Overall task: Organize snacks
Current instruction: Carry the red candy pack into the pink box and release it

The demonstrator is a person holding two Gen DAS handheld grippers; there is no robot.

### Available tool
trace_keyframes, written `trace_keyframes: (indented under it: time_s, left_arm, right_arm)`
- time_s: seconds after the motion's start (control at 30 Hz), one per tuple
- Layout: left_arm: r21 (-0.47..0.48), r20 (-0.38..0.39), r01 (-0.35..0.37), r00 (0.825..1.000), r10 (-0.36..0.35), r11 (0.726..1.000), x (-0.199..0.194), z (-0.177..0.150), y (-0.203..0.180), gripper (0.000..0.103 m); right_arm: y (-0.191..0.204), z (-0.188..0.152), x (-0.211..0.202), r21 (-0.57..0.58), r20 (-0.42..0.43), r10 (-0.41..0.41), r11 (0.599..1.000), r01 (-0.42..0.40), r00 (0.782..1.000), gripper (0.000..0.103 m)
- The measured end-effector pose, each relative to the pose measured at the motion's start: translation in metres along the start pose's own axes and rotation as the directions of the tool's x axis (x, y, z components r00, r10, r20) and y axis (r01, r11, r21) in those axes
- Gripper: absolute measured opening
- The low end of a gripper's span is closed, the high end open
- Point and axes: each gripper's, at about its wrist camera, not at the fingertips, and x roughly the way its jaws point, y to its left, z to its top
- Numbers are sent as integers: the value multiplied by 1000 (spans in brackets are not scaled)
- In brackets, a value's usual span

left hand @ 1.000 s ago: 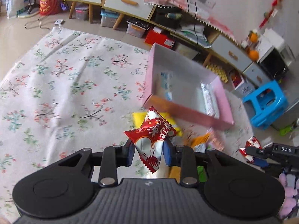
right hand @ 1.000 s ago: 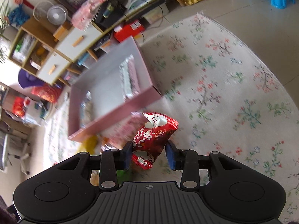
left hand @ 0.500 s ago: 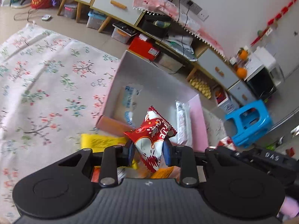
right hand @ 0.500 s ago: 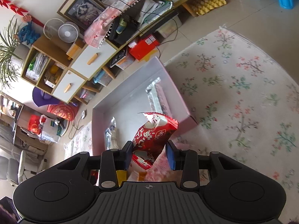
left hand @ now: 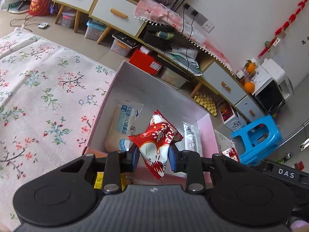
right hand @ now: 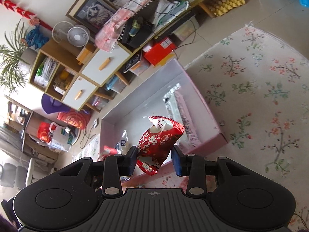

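My left gripper [left hand: 153, 159] is shut on a red and white snack packet [left hand: 157, 142], held above the near part of the pink box [left hand: 204, 133]. Inside that box lie a pale bread pack with blue print [left hand: 123, 125] and a long clear-wrapped bar [left hand: 191, 137]. My right gripper [right hand: 155, 161] is shut on a second red snack packet [right hand: 159, 142], hanging over the near wall of the same pink box [right hand: 202, 104]. The right gripper's black body shows at the left wrist view's right edge, with a red packet [left hand: 229, 153] in front of it.
The box sits on a floral rug [left hand: 42, 100]. A yellow packet [left hand: 98, 179] lies under the left gripper. Low cabinets [left hand: 108, 13], a red carton [left hand: 145, 60] and a blue stool [left hand: 257, 139] stand beyond the rug, on the tiled floor.
Both grippers have moved forward toward the pink box with their packets; the box now sits closer and under the packets. The loose snacks in front of the box have slid beneath the grippers.
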Motion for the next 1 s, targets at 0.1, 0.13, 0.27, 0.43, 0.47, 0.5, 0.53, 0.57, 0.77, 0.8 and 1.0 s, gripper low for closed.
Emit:
trace_keyframes:
  time_s: [0.1,0.13,0.27,0.43,0.47,0.5,0.53,0.57,0.77,0.8,1.0]
  left_arm:
    - [27,2,-21,1000,21,999,6,-3,-4,30]
    - [35,0,-28,1000,28,999,8,-4,-6,30]
    - [81,0,-54,999,55,995,12,-7,-9,32]
    - [130,14,-82,997,80,988,11,-10,-13,36]
    - [137,15,-88,996,87,987,11,-10,-14,39]
    - [142,18,-88,996,86,986,11,-11,-15,43]
    - [146,19,-86,996,84,986,10,-11,-15,45]
    - [147,21,-86,996,84,985,10,-11,-17,49]
    - [168,23,-84,996,82,982,3,-10,-19,68]
    - [173,22,-83,997,80,981,1,-10,-20,71]
    - [186,-6,-75,997,77,980,-9,-9,-23,84]
  right_arm:
    - [1,-1,4,-24,2,-9,1000,9,1000,37]
    - [0,-1,6,-24,0,-9,1000,9,1000,37]
    - [-4,-3,10,-20,-16,-17,1000,16,1000,38]
    - [-5,-3,10,-12,-10,-8,1000,8,1000,40]
    - [-6,-3,9,-7,-9,-5,1000,5,1000,40]
    - [-7,-3,9,0,-9,0,1000,0,1000,40]
    - [-7,-2,9,9,-12,7,1000,-7,1000,40]
    - [-8,-2,9,18,-14,13,1000,-13,1000,40]
    - [-7,0,4,35,-11,24,999,-24,1000,75]
    - [-7,0,3,35,-7,25,999,-25,1000,76]
    - [-2,1,-5,25,-12,22,999,-22,1000,81]
